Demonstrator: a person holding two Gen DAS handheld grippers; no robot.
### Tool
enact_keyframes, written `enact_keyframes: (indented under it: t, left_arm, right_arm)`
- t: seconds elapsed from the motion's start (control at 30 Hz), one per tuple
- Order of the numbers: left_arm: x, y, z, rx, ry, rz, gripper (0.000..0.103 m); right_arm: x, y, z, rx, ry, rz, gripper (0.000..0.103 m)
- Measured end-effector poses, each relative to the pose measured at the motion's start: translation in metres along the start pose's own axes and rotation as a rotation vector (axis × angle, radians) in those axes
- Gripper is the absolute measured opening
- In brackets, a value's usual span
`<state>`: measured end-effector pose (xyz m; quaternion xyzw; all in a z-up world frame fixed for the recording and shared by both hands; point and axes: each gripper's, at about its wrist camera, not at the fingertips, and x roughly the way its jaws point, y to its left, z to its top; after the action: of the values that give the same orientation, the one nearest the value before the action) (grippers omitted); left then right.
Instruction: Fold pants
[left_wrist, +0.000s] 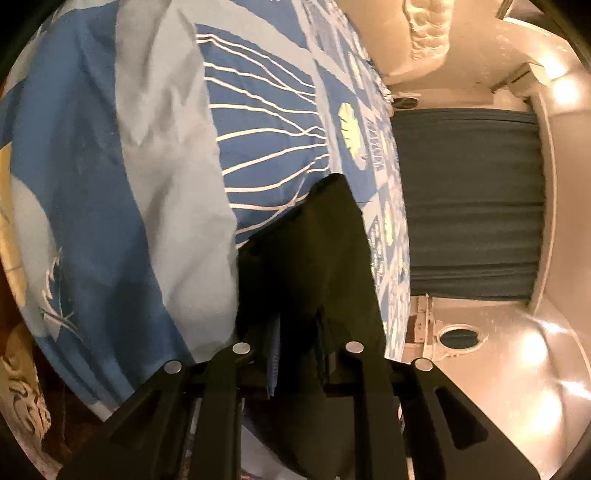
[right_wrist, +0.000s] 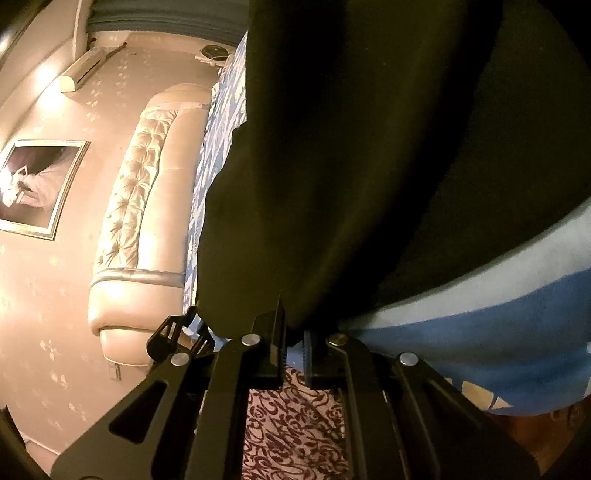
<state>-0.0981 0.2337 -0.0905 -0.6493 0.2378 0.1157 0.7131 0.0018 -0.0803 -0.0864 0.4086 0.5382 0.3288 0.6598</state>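
The black pants (left_wrist: 317, 251) hang up off the blue patterned bedspread (left_wrist: 110, 166). My left gripper (left_wrist: 297, 332) is shut on a bunch of the black cloth, which fills the gap between its fingers and rises ahead of it. In the right wrist view the pants (right_wrist: 369, 147) fill most of the frame as a big dark sheet. My right gripper (right_wrist: 294, 347) is closed to a narrow gap on the cloth's lower edge, which runs down between the fingertips. The left gripper (right_wrist: 177, 334) shows at the pants' left edge.
The bedspread (right_wrist: 461, 317) lies under the pants. A cream tufted headboard (right_wrist: 147, 206) stands at the bed's end. A dark blue curtain (left_wrist: 469, 203) hangs by the bed. A patterned red and white rug (right_wrist: 291, 424) covers the floor below. A framed picture (right_wrist: 37, 184) hangs on the wall.
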Motion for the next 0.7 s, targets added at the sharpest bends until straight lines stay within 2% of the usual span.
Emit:
enact_keyframes:
  t: [0.07,0.13,0.17,0.2,0.23,0.33,0.37,0.4,0.47,0.5,0.57,0.63,0.7]
  left_arm:
    - [-0.004,0.001,0.001,-0.01,0.0,-0.03,0.029]
    - [-0.013,0.002,0.002,-0.015,-0.006,-0.052,0.037]
    - [-0.019,0.003,0.002,-0.008,-0.007,-0.054,0.044]
    - [-0.024,0.003,0.003,0.004,-0.012,-0.041,0.06]
    - [-0.036,0.002,0.003,0.026,-0.034,0.005,0.065]
    - [-0.051,-0.001,0.005,0.086,-0.057,0.052,0.067]
    - [-0.056,-0.004,0.004,0.12,-0.064,0.083,0.068]
    - [-0.058,-0.006,0.004,0.135,-0.067,0.093,0.071]
    - [-0.059,-0.02,0.0,0.186,-0.089,0.127,0.08]
    - [-0.057,-0.031,-0.004,0.224,-0.113,0.145,0.081]
    - [-0.045,-0.052,-0.01,0.294,-0.107,0.164,0.085]
    - [-0.028,-0.078,-0.025,0.401,-0.084,0.191,0.085]
    - [-0.009,-0.101,-0.04,0.496,-0.075,0.215,0.086]
  right_arm:
    - [-0.003,-0.001,0.0,0.019,-0.002,0.019,0.012]
    - [-0.011,0.002,-0.001,0.006,-0.012,0.019,0.026]
    - [-0.017,0.002,-0.001,0.0,-0.021,0.018,0.03]
    - [-0.027,0.003,-0.001,-0.009,-0.032,0.012,0.035]
    - [-0.036,0.003,0.001,-0.015,-0.041,0.001,0.04]
    - [-0.077,-0.001,0.019,-0.015,-0.114,-0.033,0.045]
    - [-0.093,-0.005,0.03,-0.01,-0.152,-0.04,0.045]
    - [-0.119,-0.011,0.051,0.006,-0.226,-0.059,0.047]
    - [-0.15,-0.021,0.08,0.041,-0.316,-0.068,0.05]
    - [-0.176,-0.03,0.106,0.058,-0.401,-0.09,0.05]
    - [-0.204,-0.044,0.148,0.068,-0.48,-0.12,0.052]
    - [-0.225,-0.06,0.18,0.079,-0.557,-0.192,0.052]
    - [-0.238,-0.081,0.215,0.112,-0.601,-0.24,0.052]
